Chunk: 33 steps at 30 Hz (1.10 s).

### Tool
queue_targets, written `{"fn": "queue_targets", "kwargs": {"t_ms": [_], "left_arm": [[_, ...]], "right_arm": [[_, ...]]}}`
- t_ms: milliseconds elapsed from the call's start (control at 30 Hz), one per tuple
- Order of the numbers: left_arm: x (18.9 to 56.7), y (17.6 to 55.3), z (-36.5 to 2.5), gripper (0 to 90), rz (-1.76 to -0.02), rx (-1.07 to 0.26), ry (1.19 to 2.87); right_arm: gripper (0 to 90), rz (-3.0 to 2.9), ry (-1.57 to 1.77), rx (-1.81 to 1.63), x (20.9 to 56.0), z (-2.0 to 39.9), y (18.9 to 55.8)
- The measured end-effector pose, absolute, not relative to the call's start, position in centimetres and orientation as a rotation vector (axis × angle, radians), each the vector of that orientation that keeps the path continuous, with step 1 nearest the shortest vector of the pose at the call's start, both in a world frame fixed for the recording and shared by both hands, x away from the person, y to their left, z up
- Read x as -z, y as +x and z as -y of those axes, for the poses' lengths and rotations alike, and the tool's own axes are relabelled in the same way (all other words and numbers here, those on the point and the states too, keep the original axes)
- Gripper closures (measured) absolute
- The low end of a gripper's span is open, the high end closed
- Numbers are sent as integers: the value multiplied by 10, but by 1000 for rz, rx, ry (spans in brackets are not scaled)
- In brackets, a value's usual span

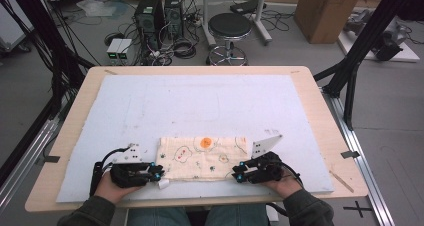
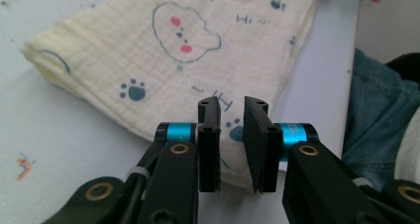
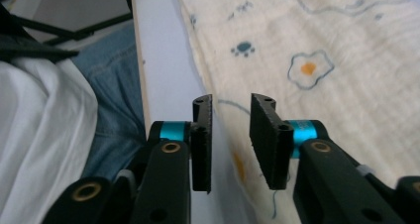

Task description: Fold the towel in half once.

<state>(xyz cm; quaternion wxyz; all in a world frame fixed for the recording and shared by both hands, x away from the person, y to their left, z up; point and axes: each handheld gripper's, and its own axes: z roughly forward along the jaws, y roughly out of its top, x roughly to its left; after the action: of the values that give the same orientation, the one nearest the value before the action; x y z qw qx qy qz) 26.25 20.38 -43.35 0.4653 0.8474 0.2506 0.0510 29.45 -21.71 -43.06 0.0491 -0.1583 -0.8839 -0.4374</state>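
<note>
Your cloth point(image 1: 202, 158) lies folded into a long band on the near part of the white mat point(image 1: 200, 103), running left to right just ahead of you, so as far as the pictures tell the first folds are done. Going by the layered edges in the left gripper view, it is several layers thick. What looks left is another fold, end over end or near edge over far, and neither end is lifted yet.

Your left gripper point(image 1: 156, 173) sits at the band's near left corner and your right gripper point(image 1: 238, 175) at its near right corner, both pointing inward along the near edge. In the left gripper view the jaws stand a little apart over the cloth's corner point(image 2: 233, 135), pads not pressing on it. In the right gripper view the jaws are likewise parted, with the cloth's near edge point(image 3: 233, 135) running up between them, free of the pads. So neither tong holds anything; you would need to close on the corners before lifting.

The mat covers most of the wooden table point(image 1: 310, 86) and carries faint pen marks. Beyond the table the floor holds two computer towers point(image 1: 160, 13), a round stool point(image 1: 229, 28), loose cables and a cardboard box point(image 1: 327, 11). Black frame struts stand at either side.
</note>
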Motion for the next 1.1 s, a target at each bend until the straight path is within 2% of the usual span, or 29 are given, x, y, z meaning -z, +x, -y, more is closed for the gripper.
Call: {"fn": "queue_targets", "kwargs": {"t_ms": [233, 300, 333, 400, 467, 800, 1100], "left_arm": [[425, 270, -200, 685, -646, -149, 2021], [423, 277, -196, 686, -669, -177, 2011], [422, 280, -193, 713, -692, -198, 2015], [422, 289, -186, 822, -727, -235, 2019], [424, 300, -180, 855, -782, -253, 1993], [439, 339, -168, 873, -939, -333, 2045], [444, 341, -173, 874, -978, -315, 2049]], "right_arm": [[599, 2685, -550, 1400, 423, 219, 304], [642, 2698, -586, 1397, 421, 219, 311], [693, 2708, -612, 1397, 420, 219, 314], [818, 2703, -644, 1392, 418, 217, 324], [870, 2694, -699, 1383, 417, 211, 336], [892, 2759, -890, 1283, 432, 191, 381], [892, 2750, -980, 1235, 440, 208, 382]]}}
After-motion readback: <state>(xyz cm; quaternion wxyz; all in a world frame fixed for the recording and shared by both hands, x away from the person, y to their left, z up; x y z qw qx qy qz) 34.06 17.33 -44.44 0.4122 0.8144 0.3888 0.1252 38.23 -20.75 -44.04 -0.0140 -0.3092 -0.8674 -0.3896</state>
